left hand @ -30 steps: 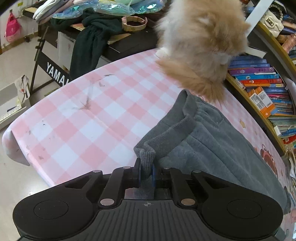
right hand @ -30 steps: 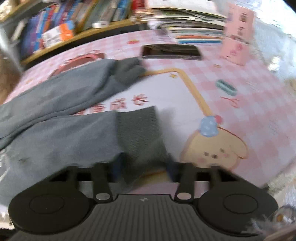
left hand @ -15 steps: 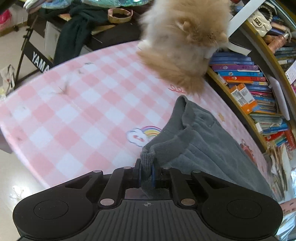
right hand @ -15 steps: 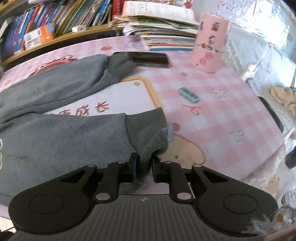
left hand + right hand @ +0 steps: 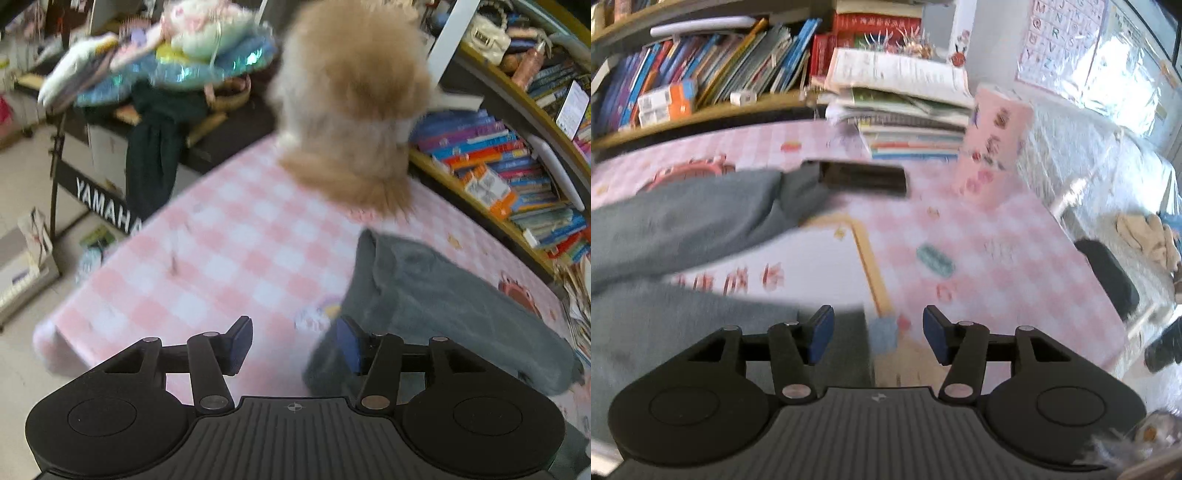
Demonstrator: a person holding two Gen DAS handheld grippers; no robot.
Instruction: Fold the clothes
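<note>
A pair of grey sweatpants point(image 5: 443, 306) lies on the pink checked tablecloth point(image 5: 229, 266). In the left wrist view its waistband end lies under and behind the right pad, clear of the gap. My left gripper point(image 5: 293, 345) hangs above the cloth, its jaws opening, with only tablecloth between them. In the right wrist view the grey sweatpants point(image 5: 683, 236) spread to the left, one ribbed cuff point(image 5: 846, 343) lying below my right gripper point(image 5: 875, 334). Its jaws are opening too, and the pads do not press on the cuff.
A fluffy tan dog point(image 5: 354, 110) sits on the table's far end beside a bookshelf point(image 5: 517, 177). A keyboard stand point(image 5: 103, 206) piled with things stands left. A black phone point(image 5: 864, 179), a pink box point(image 5: 993, 136) and stacked books point(image 5: 905, 110) sit behind the pants.
Both grippers were shut on the sweatpants, left on the waistband, right on a leg cuff. Both have let go, opened and risen; the fabric has dropped onto the table.
</note>
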